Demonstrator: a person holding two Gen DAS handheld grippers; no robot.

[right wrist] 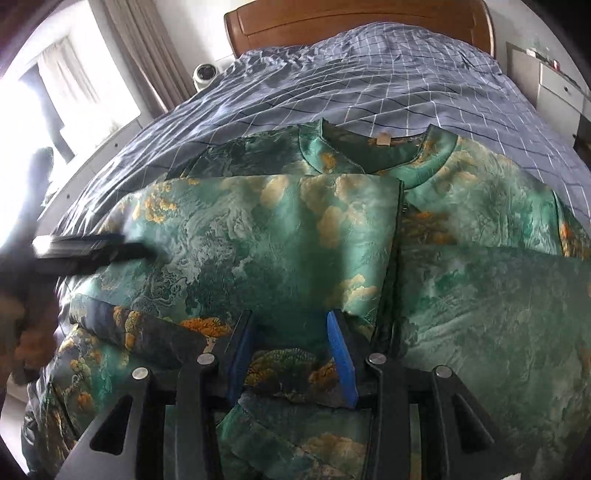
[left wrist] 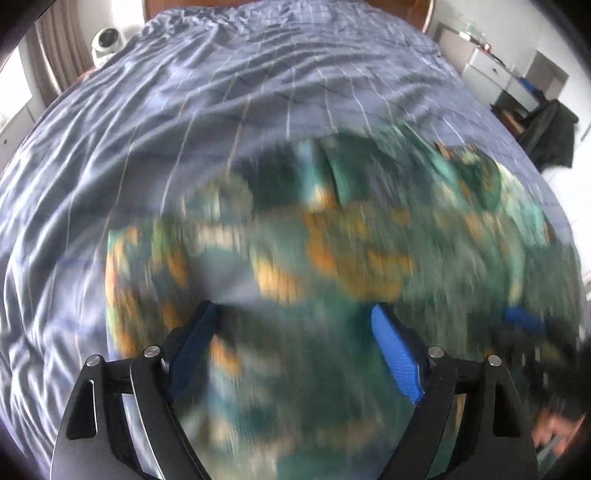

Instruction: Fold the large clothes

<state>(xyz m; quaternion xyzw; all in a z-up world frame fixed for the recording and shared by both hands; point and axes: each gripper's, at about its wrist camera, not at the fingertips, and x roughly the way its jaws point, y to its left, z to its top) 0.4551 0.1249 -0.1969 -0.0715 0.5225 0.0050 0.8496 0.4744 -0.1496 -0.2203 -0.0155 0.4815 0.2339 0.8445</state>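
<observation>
A green patterned jacket [right wrist: 280, 236] lies spread on the checked bedspread [right wrist: 369, 85], collar toward the headboard [right wrist: 362, 26], one front panel folded across its middle. The right gripper [right wrist: 291, 325] sits low over the jacket's near part, jaws moderately apart with fabric between them, nothing clamped. The left gripper [left wrist: 295, 314] hangs wide open over the blurred jacket, holding nothing.

Green jacket [right wrist: 280, 236] on checked bed [right wrist: 369, 85]
</observation>
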